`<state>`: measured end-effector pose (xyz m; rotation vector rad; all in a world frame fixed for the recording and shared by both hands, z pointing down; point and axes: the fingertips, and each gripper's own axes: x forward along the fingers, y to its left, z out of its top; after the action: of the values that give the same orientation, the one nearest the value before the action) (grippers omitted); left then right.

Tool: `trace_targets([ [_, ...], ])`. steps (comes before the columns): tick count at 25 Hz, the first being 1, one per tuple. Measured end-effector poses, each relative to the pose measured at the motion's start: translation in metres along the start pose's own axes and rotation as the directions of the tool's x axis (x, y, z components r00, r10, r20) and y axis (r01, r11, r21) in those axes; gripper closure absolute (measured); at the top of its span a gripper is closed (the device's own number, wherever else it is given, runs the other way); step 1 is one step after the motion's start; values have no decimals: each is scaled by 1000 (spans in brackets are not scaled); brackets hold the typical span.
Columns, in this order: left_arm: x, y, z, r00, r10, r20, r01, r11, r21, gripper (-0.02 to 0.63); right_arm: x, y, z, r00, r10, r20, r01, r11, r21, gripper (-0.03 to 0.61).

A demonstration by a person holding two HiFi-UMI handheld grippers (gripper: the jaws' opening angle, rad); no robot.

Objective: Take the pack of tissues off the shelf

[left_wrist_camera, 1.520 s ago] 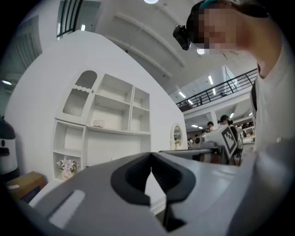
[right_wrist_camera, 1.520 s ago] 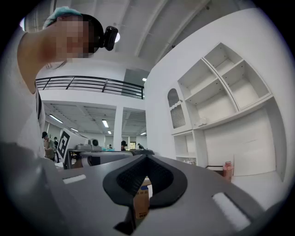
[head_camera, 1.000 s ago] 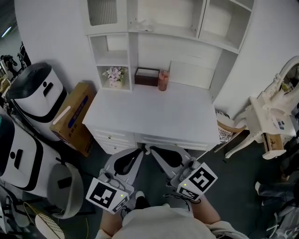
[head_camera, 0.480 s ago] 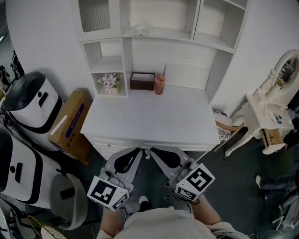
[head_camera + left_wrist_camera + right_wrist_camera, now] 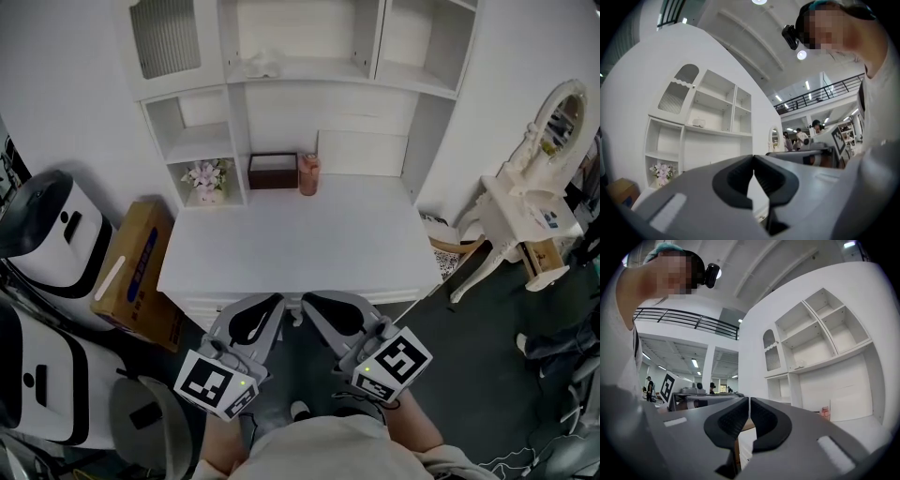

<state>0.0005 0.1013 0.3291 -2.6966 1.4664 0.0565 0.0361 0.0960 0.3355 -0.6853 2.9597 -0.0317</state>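
Note:
The pack of tissues (image 5: 255, 64) is a small white bundle on the upper shelf of the white hutch, left of the middle; it also shows as a white lump in the left gripper view (image 5: 698, 123) and in the right gripper view (image 5: 800, 364). My left gripper (image 5: 277, 303) and right gripper (image 5: 307, 302) are held side by side below the front edge of the desk (image 5: 291, 248), far from the shelf. Both are shut with nothing between their jaws, as each gripper view shows for the left gripper (image 5: 753, 157) and the right gripper (image 5: 748, 399).
On the desk's back edge stand a dark brown box (image 5: 273, 172) and a pink jar (image 5: 307, 173); a flower pot (image 5: 205, 176) sits in the lower left cubby. A cardboard box (image 5: 131, 272) and white machines (image 5: 47, 234) stand left, a white vanity stand (image 5: 525, 216) right.
The head view has shifted so the hutch and desk sit lower and further left in the picture, with more of the upper shelf showing. Both grippers keep their place and stay shut.

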Motion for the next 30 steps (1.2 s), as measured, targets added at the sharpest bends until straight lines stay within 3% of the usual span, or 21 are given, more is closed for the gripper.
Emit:
trace_targets([
  [14, 27, 32, -8, 999, -42, 9, 42, 999, -20, 612, 24, -31, -5, 999, -55, -3, 55, 998, 8, 565],
  [30, 109, 126, -4, 999, 39, 26, -38, 999, -23, 612, 104, -127, 2, 1000, 4, 6, -4, 1000, 25, 565],
])
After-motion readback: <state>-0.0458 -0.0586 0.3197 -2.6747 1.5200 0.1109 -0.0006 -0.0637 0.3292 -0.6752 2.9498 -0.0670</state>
